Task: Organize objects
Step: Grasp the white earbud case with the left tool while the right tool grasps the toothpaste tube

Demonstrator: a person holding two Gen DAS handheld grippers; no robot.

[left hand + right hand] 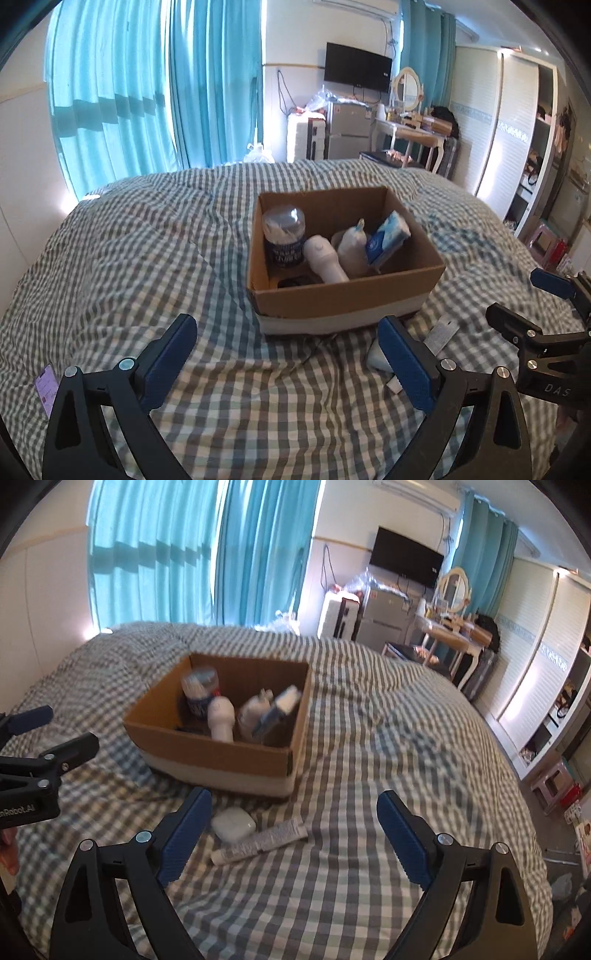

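A cardboard box (351, 291) (221, 749) stands on the checked bed. Inside are a clear-lidded tub (284, 236) (199, 690), a white bottle (325, 258) (221, 720), a white pouch (352, 247) and a blue tissue pack (388, 236) (277, 709). In front of the box lie a white case (232, 823) (376, 356) and a white tube (258, 842) (439, 334). My left gripper (288, 358) is open and empty before the box. My right gripper (295, 834) is open and empty, just above the tube and case.
A phone (46, 387) lies on the bed at the left. Checked bedding (406, 738) spreads all around. Beyond the bed are teal curtains (147, 92), a fridge (349, 129), a dressing table (410, 129) and a wardrobe (517, 122).
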